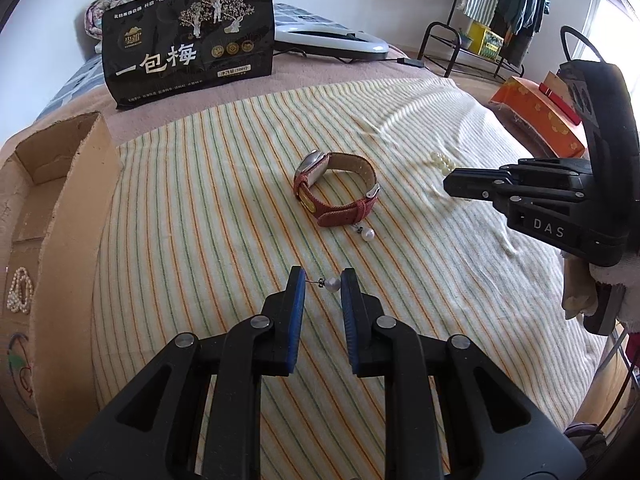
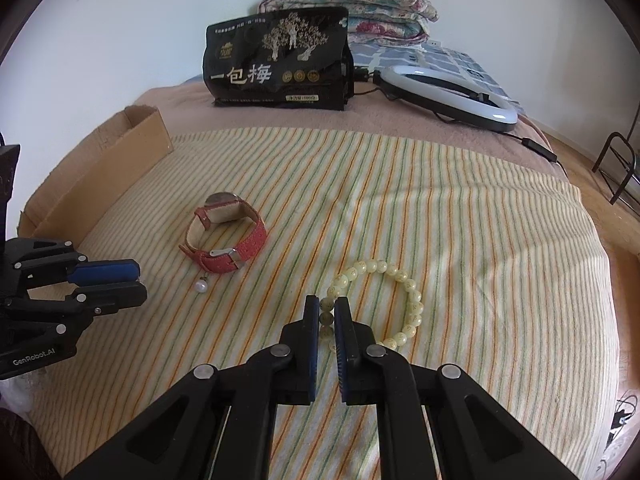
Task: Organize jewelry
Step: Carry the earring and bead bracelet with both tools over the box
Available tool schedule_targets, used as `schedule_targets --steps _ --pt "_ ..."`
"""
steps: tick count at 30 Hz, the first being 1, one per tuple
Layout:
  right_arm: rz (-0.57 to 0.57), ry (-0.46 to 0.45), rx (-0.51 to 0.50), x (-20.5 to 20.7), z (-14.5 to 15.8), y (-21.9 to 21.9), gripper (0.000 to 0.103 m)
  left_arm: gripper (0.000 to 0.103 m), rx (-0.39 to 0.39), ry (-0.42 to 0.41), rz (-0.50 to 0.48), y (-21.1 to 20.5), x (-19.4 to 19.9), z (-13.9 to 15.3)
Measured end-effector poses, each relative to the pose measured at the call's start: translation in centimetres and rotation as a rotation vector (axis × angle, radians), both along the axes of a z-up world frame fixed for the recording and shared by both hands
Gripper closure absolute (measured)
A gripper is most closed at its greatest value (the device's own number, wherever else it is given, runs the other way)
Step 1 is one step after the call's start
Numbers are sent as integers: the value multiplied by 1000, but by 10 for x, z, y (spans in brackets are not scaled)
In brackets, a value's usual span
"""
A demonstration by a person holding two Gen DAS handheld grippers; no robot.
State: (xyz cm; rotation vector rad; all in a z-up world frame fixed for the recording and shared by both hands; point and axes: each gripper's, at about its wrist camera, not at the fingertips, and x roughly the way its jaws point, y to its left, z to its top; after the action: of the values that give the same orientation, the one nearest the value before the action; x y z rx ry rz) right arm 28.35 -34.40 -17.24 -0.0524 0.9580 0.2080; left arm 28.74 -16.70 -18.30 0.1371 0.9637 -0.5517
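My left gripper (image 1: 322, 282) is shut on a pearl stud earring (image 1: 332, 284): the post touches one blue pad and the pearl the other, just above the striped cloth (image 1: 224, 208). My right gripper (image 2: 327, 308) is shut on the near side of a pale yellow bead bracelet (image 2: 400, 280), which lies in a loop on the cloth. A red-strapped watch (image 1: 336, 188) (image 2: 228, 236) lies in the middle. A second pearl earring (image 1: 367, 234) (image 2: 201, 286) rests beside its strap. The left gripper (image 2: 138, 282) also shows at the left edge of the right wrist view, and the right gripper (image 1: 450, 184) at the right of the left wrist view.
An open cardboard box (image 1: 72, 200) (image 2: 132, 136) stands at the left with a pearl string (image 1: 18, 290) inside. A black snack bag (image 1: 188, 40) (image 2: 276, 64), a ring light (image 1: 332, 40) (image 2: 448, 92) and folded quilts (image 2: 348, 4) sit at the back. An orange box (image 1: 536, 112) lies at the right.
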Motion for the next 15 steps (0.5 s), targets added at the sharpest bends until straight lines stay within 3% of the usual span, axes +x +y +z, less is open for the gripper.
schedule_targets --steps 15 --pt "-26 -98 51 -30 60 0 98 86 -50 -57 21 21 -17 41"
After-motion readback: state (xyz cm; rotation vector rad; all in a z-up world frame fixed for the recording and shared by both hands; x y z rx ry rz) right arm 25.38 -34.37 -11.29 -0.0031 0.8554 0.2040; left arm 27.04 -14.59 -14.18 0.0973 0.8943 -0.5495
